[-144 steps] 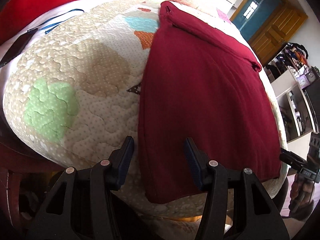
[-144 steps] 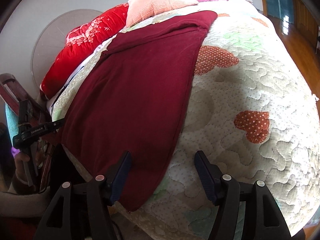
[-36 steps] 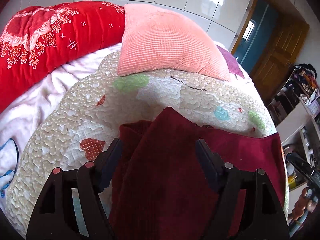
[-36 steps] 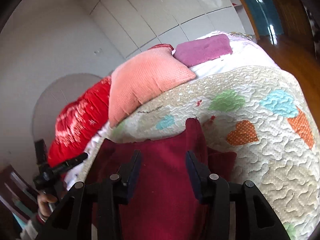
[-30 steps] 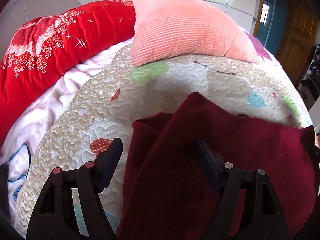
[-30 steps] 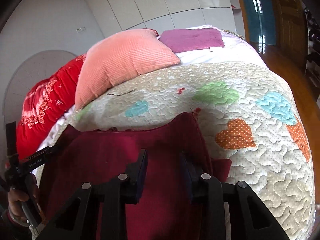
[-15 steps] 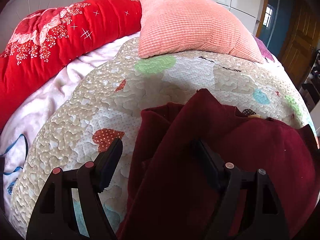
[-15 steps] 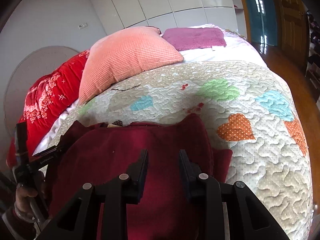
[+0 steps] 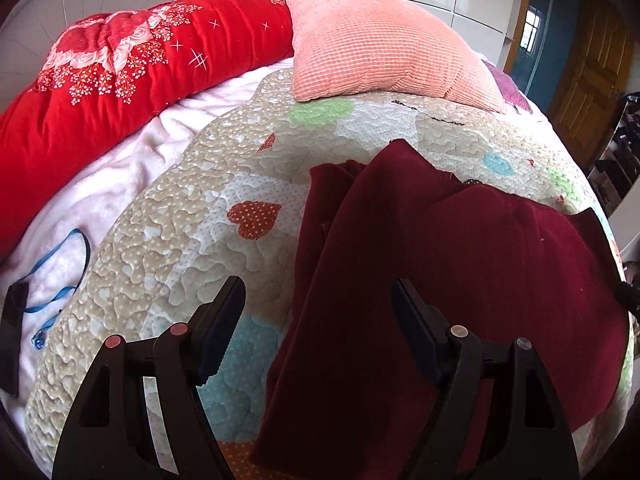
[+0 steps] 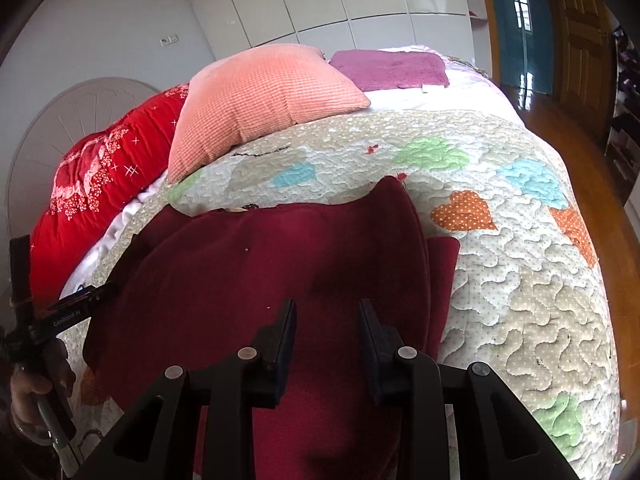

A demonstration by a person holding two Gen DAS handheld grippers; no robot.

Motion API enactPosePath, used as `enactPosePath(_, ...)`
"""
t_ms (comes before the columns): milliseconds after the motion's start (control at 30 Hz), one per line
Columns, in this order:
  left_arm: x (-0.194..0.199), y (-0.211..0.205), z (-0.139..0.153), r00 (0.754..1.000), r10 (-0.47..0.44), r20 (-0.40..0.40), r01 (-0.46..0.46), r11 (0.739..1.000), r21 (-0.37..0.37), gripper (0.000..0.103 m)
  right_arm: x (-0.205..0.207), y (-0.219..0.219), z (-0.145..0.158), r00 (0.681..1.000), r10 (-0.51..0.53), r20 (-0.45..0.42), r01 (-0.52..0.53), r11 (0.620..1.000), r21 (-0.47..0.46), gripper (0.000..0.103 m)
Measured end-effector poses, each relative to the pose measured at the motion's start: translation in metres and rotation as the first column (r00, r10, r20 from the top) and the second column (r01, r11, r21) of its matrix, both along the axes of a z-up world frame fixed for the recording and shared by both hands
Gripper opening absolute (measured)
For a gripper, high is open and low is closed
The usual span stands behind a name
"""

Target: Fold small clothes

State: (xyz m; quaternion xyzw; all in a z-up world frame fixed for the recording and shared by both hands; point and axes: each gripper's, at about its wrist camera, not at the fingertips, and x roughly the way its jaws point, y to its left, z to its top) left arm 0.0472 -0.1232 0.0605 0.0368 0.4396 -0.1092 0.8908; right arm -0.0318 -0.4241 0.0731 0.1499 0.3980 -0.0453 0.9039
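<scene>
A dark red garment point(image 9: 460, 280) lies folded over on the patchwork quilt point(image 9: 168, 232), its upper layer covering the lower one. It also shows in the right wrist view point(image 10: 280, 272). My left gripper point(image 9: 318, 312) is open above the garment's left edge, holding nothing. My right gripper point(image 10: 327, 328) is open, jaws a little apart, above the garment's right part, holding nothing. The left gripper's body point(image 10: 72, 312) shows at the left of the right wrist view.
A salmon pillow point(image 9: 380, 48) and a red floral duvet point(image 9: 120, 72) lie at the head of the bed. A purple towel point(image 10: 392, 68) lies behind the pillow. A blue strap point(image 9: 60, 280) lies on the pink sheet at left. Wooden floor point(image 10: 580, 152) is at right.
Both grippers carried the garment's near edge up over its far part and laid it down. In the last second both have drawn back a little and the right jaws have opened.
</scene>
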Motion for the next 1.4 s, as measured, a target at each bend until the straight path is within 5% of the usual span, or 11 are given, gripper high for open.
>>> enactPosePath(367,-0.023,0.014,-0.017,1.0,0.002,-0.022,-0.003,1.0,-0.025,0.077,-0.003,0.004,-0.034,0.998,-0.043,-0.043,0.045,0.998,0.043,0.036)
enactPosePath(567,-0.02,0.027,-0.022,0.999,0.02,-0.032,-0.023,0.996,-0.088,0.077,-0.008,0.006,-0.012,0.999,-0.048,-0.002,0.048,0.999,-0.007,0.037)
enactPosePath(667,-0.018,0.032,-0.022,0.999,0.024,-0.032,-0.027,0.994,-0.106,0.077,-0.013,0.002,-0.005,0.996,-0.081,0.026,0.082,0.995,-0.053,0.045)
enactPosePath(933,-0.022,0.033,-0.022,1.0,0.02,-0.005,-0.021,0.992,-0.122,0.077,0.014,0.003,-0.029,0.991,-0.122,-0.047,0.113,0.982,-0.149,0.04)
enactPosePath(1200,-0.017,0.039,-0.025,0.999,0.02,-0.037,-0.026,0.986,-0.164,0.077,-0.002,0.009,0.006,0.988,-0.15,0.025,0.152,0.98,-0.128,0.04)
enactPosePath(1400,-0.013,0.04,-0.027,0.999,0.023,-0.049,-0.032,0.983,-0.18,0.077,-0.001,-0.002,-0.011,0.984,-0.176,-0.029,0.172,0.979,-0.113,0.04)
